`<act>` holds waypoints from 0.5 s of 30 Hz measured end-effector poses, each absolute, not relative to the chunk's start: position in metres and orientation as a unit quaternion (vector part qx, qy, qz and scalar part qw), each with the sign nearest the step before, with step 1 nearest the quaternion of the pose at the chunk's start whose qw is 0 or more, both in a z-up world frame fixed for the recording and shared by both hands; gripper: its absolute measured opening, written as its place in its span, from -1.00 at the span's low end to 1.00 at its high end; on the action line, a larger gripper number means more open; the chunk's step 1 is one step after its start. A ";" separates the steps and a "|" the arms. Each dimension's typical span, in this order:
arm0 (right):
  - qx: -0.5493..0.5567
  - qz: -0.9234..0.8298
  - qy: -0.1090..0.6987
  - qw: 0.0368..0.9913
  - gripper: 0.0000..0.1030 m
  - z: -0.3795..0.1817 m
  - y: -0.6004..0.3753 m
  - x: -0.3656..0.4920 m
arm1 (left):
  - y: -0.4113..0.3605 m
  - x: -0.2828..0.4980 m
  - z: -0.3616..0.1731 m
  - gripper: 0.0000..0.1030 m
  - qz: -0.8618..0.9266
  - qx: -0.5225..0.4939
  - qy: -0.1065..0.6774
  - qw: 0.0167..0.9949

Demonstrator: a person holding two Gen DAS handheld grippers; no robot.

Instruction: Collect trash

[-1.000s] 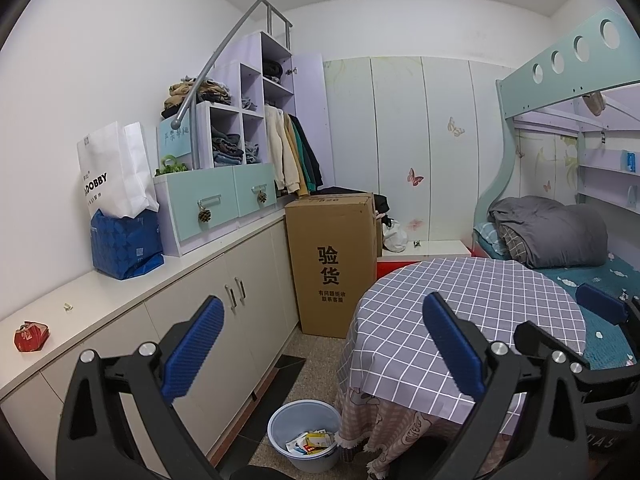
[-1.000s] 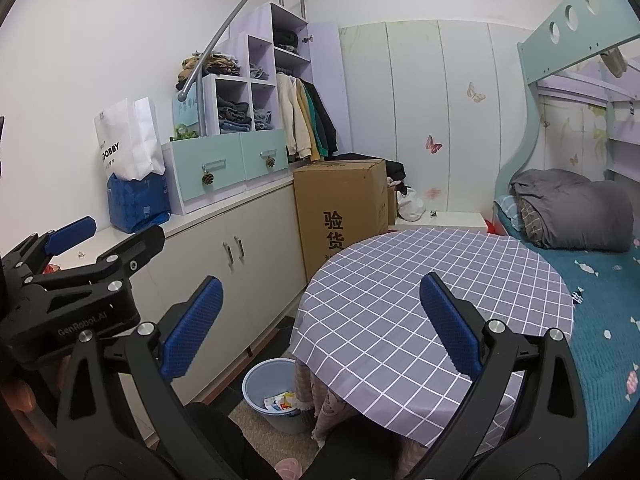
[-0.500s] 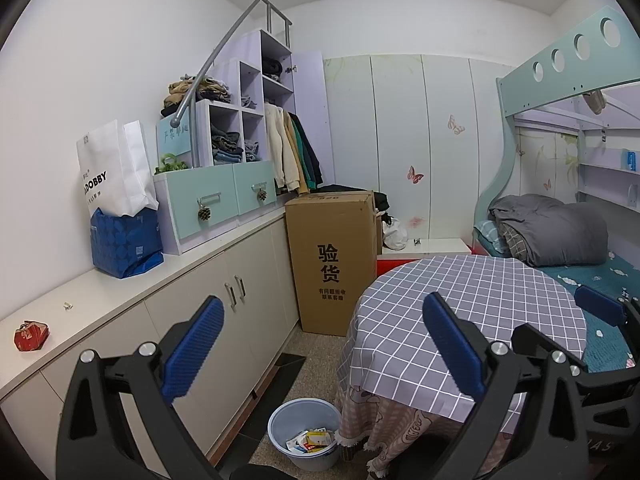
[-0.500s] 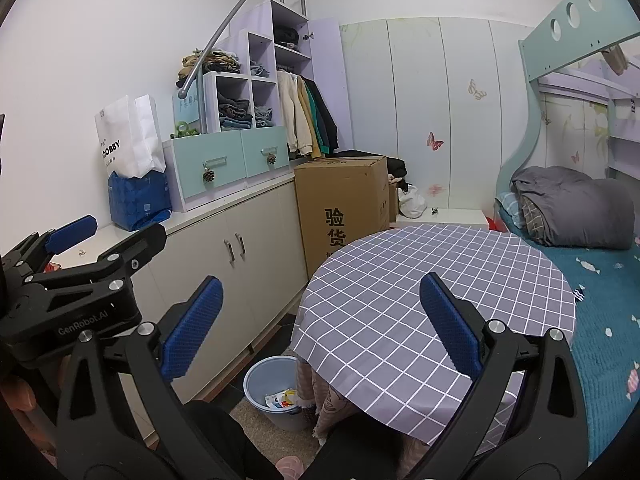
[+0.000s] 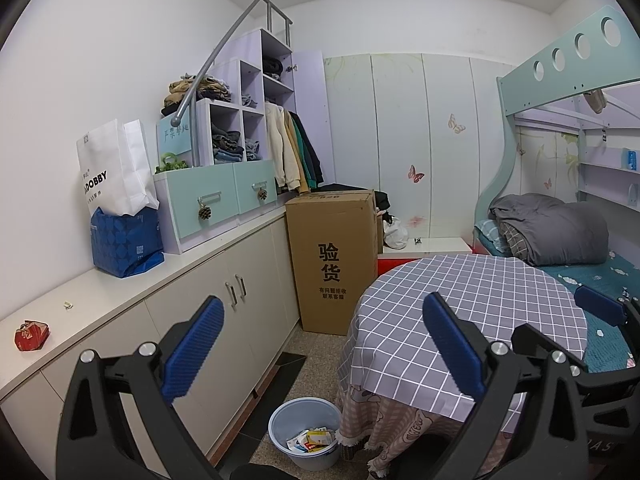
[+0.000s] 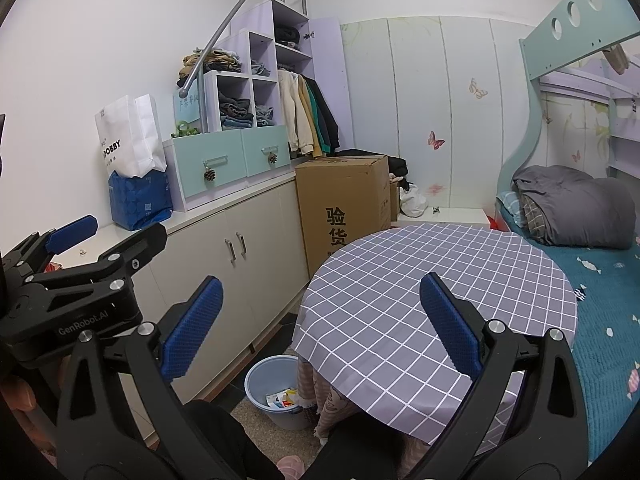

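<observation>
A crumpled red wrapper (image 5: 31, 335) lies on the white counter (image 5: 120, 292) at far left, with a tiny white scrap (image 5: 68, 304) beyond it. A light blue bin (image 5: 306, 432) holding several wrappers stands on the floor by the table; it also shows in the right wrist view (image 6: 276, 390). My left gripper (image 5: 320, 344) is open and empty, held above the floor between counter and table. My right gripper (image 6: 320, 320) is open and empty over the table's near edge. The left gripper also shows in the right wrist view (image 6: 80, 240), near the counter.
A round table with a grey checked cloth (image 5: 472, 312) fills the middle right. A tall cardboard box (image 5: 332, 260) stands past the cabinets. Bags (image 5: 120, 216) and drawers (image 5: 216, 200) sit on the counter. A bunk bed with a grey quilt (image 5: 552, 228) is at right.
Both views have shifted only slightly; the right gripper's view has tilted up a little. Both grippers stay open and empty.
</observation>
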State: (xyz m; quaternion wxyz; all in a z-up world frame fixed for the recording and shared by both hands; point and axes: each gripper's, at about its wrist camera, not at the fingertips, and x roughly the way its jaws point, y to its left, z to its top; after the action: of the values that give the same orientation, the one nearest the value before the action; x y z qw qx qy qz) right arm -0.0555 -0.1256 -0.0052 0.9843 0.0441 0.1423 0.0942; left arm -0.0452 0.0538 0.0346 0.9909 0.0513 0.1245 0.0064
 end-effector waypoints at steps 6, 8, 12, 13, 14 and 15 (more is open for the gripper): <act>0.044 0.094 0.143 0.984 0.87 -0.005 -0.125 -0.055 | 0.055 -0.045 0.030 0.89 0.008 0.052 0.125 0.991; 0.044 0.094 0.143 0.984 0.88 -0.005 -0.125 -0.055 | 0.055 -0.045 0.032 0.89 0.008 0.051 0.125 0.991; 0.044 0.095 0.143 0.984 0.88 -0.005 -0.125 -0.055 | 0.055 -0.045 0.031 0.89 0.007 0.051 0.125 0.991; 0.044 0.094 0.143 0.984 0.87 -0.005 -0.124 -0.055 | 0.055 -0.044 0.032 0.89 0.007 0.051 0.125 0.991; 0.044 0.095 0.144 0.984 0.87 -0.005 -0.124 -0.055 | 0.055 -0.045 0.031 0.89 0.008 0.051 0.125 0.991; 0.044 0.094 0.144 0.984 0.87 -0.005 -0.124 -0.055 | 0.055 -0.045 0.031 0.89 0.008 0.052 0.125 0.991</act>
State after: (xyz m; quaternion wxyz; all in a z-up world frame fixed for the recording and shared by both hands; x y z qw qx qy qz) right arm -0.0547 -0.1245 -0.0048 0.9841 0.0442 0.1436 0.0943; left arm -0.0450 0.0551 0.0309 0.9908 0.0517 0.1248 0.0077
